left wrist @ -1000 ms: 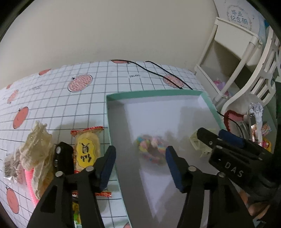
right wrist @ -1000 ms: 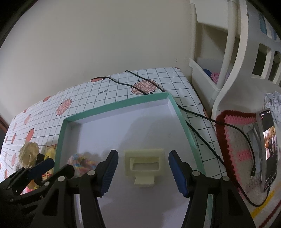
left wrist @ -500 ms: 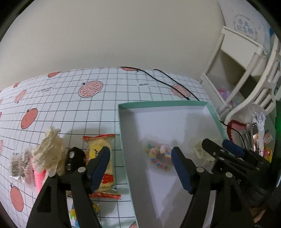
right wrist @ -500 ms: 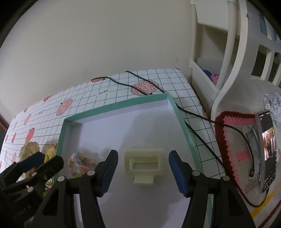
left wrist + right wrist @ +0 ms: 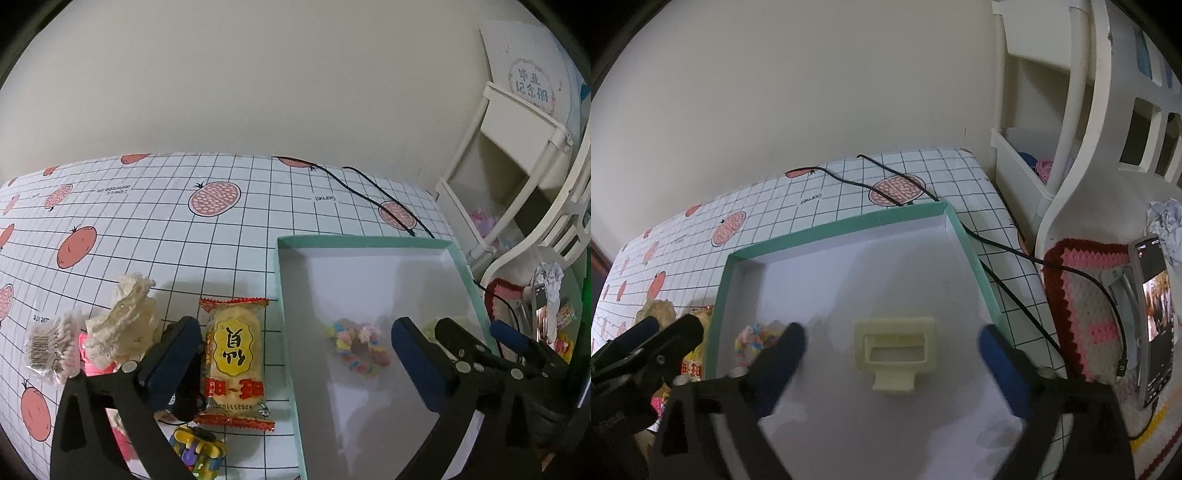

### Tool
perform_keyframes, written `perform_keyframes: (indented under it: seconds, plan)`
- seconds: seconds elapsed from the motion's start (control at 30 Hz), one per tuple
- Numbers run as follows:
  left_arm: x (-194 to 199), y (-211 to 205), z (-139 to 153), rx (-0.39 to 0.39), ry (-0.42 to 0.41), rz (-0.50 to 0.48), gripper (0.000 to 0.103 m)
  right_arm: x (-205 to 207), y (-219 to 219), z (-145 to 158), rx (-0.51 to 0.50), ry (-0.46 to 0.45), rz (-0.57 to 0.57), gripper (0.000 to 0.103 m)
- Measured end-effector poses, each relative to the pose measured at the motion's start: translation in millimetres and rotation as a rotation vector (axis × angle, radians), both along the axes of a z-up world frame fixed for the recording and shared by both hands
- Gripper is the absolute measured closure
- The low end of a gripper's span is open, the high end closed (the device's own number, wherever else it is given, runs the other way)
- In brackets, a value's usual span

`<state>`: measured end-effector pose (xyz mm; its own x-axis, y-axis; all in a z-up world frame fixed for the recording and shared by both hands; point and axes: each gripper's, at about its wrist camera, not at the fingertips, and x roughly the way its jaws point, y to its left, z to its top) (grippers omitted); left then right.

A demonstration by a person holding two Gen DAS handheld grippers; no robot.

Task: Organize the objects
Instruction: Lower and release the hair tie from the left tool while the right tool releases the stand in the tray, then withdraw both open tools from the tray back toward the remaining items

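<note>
A teal-rimmed tray [image 5: 284, 295] [image 5: 849, 223] with a white floor lies on the checked tablecloth. In it lie a pastel bead ring [image 5: 356, 349] [image 5: 757, 338] and a cream plastic holder [image 5: 895, 354]. My left gripper [image 5: 293, 347] is open wide, straddling the tray's left rim with nothing between its fingers. Left of the rim lies a yellow snack packet [image 5: 234, 360] beside cream lace [image 5: 122, 325], a pack of sticks [image 5: 48, 347] and a colourful toy [image 5: 195, 448]. My right gripper [image 5: 892, 339] hangs open over the holder, apart from it.
A black cable [image 5: 997, 247] runs along the tray's far right side. A white rack [image 5: 1063, 155] stands at the right, with a crocheted mat [image 5: 1086, 306] and a phone on a stand [image 5: 1152, 317] in front of it. The wall closes the back.
Both grippers have opened wider. The left one has drawn back and to the left, bringing the snack packet and lace more into view. The holder and bead ring have stayed put.
</note>
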<state>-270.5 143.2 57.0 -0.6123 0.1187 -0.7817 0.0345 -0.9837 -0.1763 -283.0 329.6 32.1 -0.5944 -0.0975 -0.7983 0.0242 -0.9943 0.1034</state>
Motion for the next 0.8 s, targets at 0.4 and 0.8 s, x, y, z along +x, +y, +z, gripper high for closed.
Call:
perform_keyframes:
  seconds: [0.4,0.8]
  plan:
    - [1.3,0.8,-0.9,-0.002,0.012,-0.009,0.0,-1.3,-0.2,-2.1,0.002,-0.009,0.007,0.0]
    - [12.0,-11.4,11.5,0.03,-0.009,-0.001,0.0,7.0,-5.6,7.6,0.011,-0.011,0.014,0.0]
